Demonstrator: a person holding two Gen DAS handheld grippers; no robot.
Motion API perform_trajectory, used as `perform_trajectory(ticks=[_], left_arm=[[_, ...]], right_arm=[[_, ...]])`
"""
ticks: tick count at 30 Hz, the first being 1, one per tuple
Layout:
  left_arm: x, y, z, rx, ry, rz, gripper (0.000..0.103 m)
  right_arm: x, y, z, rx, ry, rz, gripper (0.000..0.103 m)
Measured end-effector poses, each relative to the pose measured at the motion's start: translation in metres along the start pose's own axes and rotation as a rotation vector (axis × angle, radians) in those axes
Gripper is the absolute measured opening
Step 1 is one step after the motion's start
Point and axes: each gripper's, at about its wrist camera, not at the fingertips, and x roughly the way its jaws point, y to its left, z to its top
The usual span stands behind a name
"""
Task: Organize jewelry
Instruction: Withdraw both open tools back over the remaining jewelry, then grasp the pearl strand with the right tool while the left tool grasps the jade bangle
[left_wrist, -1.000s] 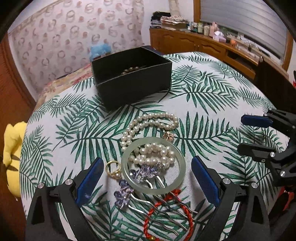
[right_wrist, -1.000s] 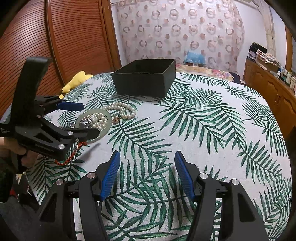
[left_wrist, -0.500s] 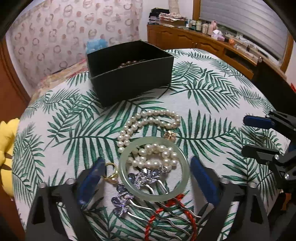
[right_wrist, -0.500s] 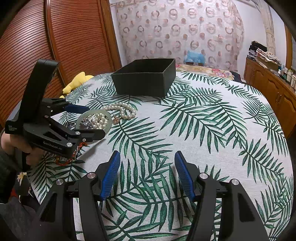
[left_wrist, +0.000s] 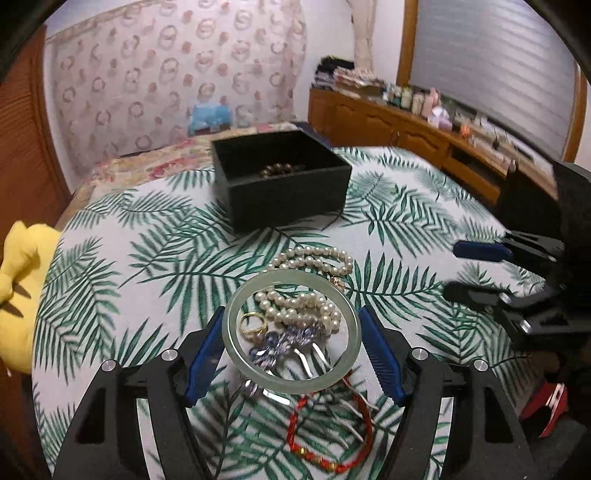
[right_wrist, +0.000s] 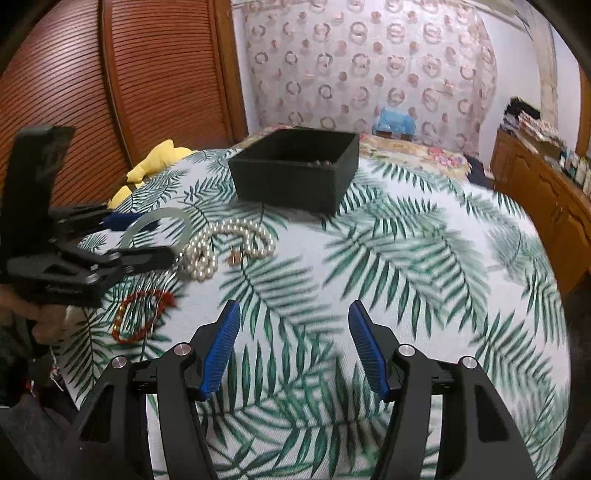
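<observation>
Left fingers (left_wrist: 291, 334): you have just been closing them on the jade bangle (left_wrist: 236, 343), which now sits clamped between the pads, lifted off the pile.
Right fingers (right_wrist: 293, 343): yours stand released, nothing between them, well short of the black box (left_wrist: 291, 199).
In the box: dark beads (left_wrist: 279, 170) only.
Left outside, nearer you than the box: pearl strand (left_wrist: 314, 256), gold ring (left_wrist: 253, 325), hair comb (left_wrist: 288, 339), red cord bracelet (left_wrist: 328, 435) on the tabletop (left_wrist: 406, 221).
Progress: early, I judge.
</observation>
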Motion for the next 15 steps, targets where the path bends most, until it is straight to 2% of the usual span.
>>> perform_trajectory(ticks=[4,5,6,9,11,15], left_arm=[[-0.016,0.006,-0.003,-0.027,-0.045,0.016,0.068],[-0.019,0.007,-0.003,-0.032,-0.051,0.015,0.068],[-0.021,0.009,-0.002,-0.034,-0.055,0.015,0.068],[-0.027,0.013,-0.001,-0.041,-0.072,0.017,0.068],[-0.03,0.017,-0.002,-0.052,-0.082,0.015,0.068],[-0.034,0.023,-0.005,-0.068,-0.099,0.026,0.068]], right_arm=[[0.01,0.003,0.02,-0.042,0.005,-0.001,0.062],[0.017,0.006,0.025,-0.067,0.021,0.006,0.051],[0.024,0.009,0.029,-0.092,0.044,0.016,0.046],[0.042,0.014,0.04,-0.128,0.08,0.026,0.042],[0.055,0.015,0.047,-0.137,0.096,0.021,0.036],[0.079,0.012,0.058,-0.114,0.129,0.046,0.03]])
